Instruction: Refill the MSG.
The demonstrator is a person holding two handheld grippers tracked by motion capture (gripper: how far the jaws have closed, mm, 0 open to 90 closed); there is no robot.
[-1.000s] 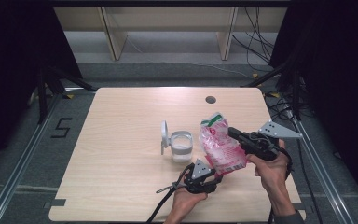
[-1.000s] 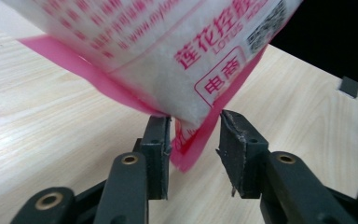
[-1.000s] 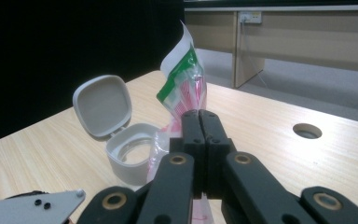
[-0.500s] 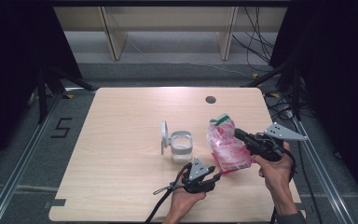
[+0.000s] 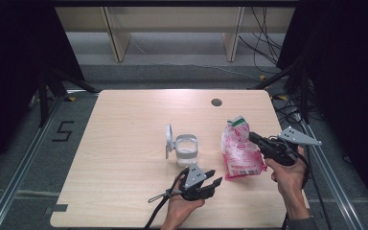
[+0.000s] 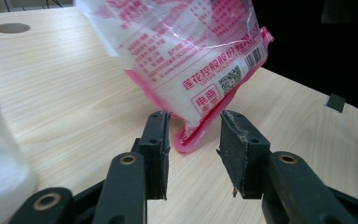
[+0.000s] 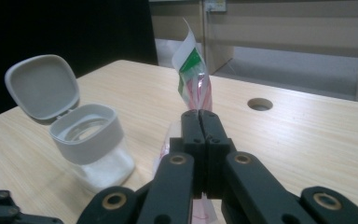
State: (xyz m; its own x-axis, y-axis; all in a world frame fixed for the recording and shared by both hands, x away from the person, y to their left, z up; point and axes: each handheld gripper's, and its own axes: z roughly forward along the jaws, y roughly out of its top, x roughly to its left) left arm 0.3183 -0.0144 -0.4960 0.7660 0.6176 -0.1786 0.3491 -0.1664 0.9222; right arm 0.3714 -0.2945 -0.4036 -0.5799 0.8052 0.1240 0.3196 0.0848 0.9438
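Near the counter's front edge, the left tool (image 5: pixel 210 181) stands with jaws parted and empty. Just beyond it the pink bag's (image 5: pixel 240 152) bottom corner points at that gap. The bag runs away toward the right edge, where the right tool (image 5: pixel 253 138) pinches its upper part. The lidded jar (image 5: pixel 186 148) stands left of the bag.

1. The pink-and-clear plastic bag (image 5: pixel 239 152) holds white grains, with red print and a barcode on its face. Its green-and-white top edge points to about 12 o'clock, the pink sealed bottom corner to 6 o'clock. It hangs tilted, pinched near the top, at the table's 4 o'clock.
2. In the left gripper view its bottom corner (image 6: pixel 196 131) dips towards the wood.
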